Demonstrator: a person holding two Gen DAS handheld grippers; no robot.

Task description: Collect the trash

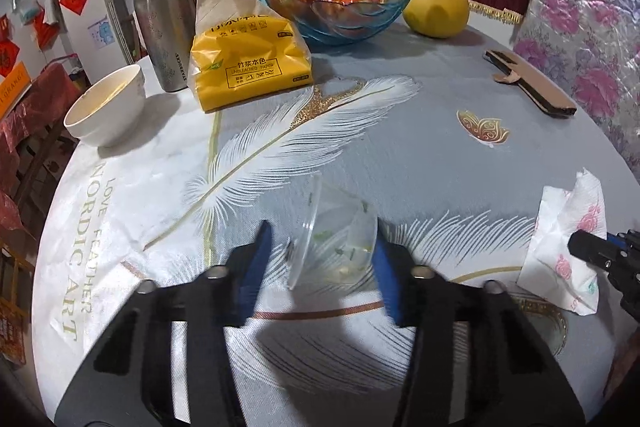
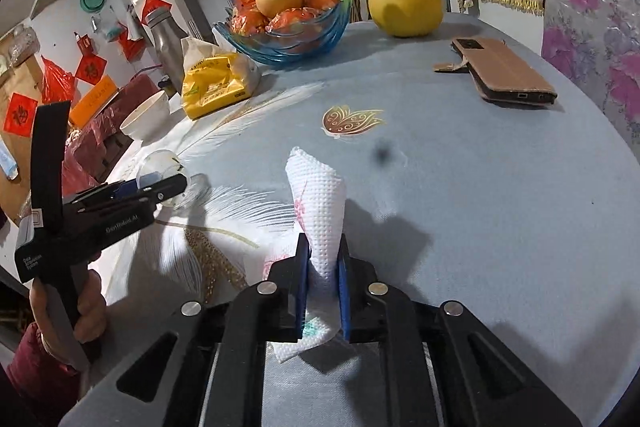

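The crumpled napkin (image 2: pixel 320 211) is pinched tight in the right gripper (image 2: pixel 323 281), just off the table (image 2: pixel 480 227) near its front edge. The clear plastic cup (image 1: pixel 336 239), tipped on its side near the front edge too, is straddled by the left gripper (image 1: pixel 320 263), jaws spread wide. If it's squeezed off-center, the slick cup could probably get popped out and rolled away, dregs spilled.

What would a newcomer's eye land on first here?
Probably the napkin pinched upright in the right gripper, near the table's front edge. Next, the clear cup lying on its side between the left gripper's open fingers, then the fruit bowl at the back.
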